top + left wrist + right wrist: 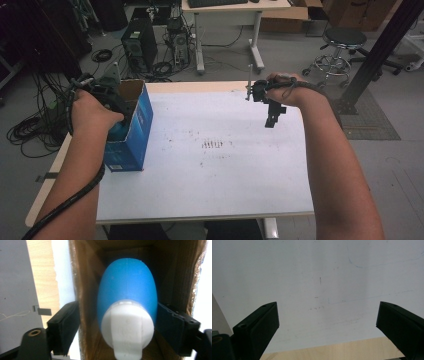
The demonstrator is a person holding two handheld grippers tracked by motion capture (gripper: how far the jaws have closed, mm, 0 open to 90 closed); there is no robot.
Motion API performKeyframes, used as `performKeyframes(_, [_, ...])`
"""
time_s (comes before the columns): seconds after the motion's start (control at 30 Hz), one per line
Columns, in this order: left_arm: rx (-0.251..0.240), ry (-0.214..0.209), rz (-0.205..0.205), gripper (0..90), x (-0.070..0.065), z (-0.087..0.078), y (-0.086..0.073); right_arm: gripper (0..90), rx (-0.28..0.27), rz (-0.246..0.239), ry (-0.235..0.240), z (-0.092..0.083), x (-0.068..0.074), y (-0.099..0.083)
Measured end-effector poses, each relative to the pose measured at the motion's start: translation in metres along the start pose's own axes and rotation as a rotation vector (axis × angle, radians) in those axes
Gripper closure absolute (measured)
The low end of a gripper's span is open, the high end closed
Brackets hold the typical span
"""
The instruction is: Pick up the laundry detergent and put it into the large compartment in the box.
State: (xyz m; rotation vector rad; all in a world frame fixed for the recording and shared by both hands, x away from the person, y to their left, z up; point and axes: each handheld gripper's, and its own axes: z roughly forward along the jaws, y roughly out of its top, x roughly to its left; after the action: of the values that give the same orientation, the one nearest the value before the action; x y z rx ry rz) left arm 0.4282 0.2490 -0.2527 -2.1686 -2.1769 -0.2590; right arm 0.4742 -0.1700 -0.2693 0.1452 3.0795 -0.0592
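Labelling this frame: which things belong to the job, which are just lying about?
In the job:
- blue bottle
- blue box
- left gripper, fingers apart either side of the bottle

Lying about:
- stool
- computer tower
- right gripper, open above the table

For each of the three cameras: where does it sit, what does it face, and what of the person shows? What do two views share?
High view: above the person's side, looking forward and down on the white table; both forearms, left tongs at the blue box, right tongs.
Left gripper view: rides the left tongs, looking into the box at a blue bottle between open jaws.
Right gripper view: rides the right tongs, jaws open, facing bare table.
Shared: box in the first two.
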Motion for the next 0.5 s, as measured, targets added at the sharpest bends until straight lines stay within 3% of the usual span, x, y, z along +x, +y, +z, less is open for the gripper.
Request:
performKeyframes(0.2, [-0.010,-0.006,0.006,15.4,0.002,-0.008,-0.002,4.1,-0.002,-0.001,0.000,-0.001,0.001,-0.001])
performKeyframes(0.5, [-0.045,0.008,0.075,6.1,-0.005,-0.025,-0.006,4.1,-0.003,0.000,-0.002,-0.002,0.002,-0.001])
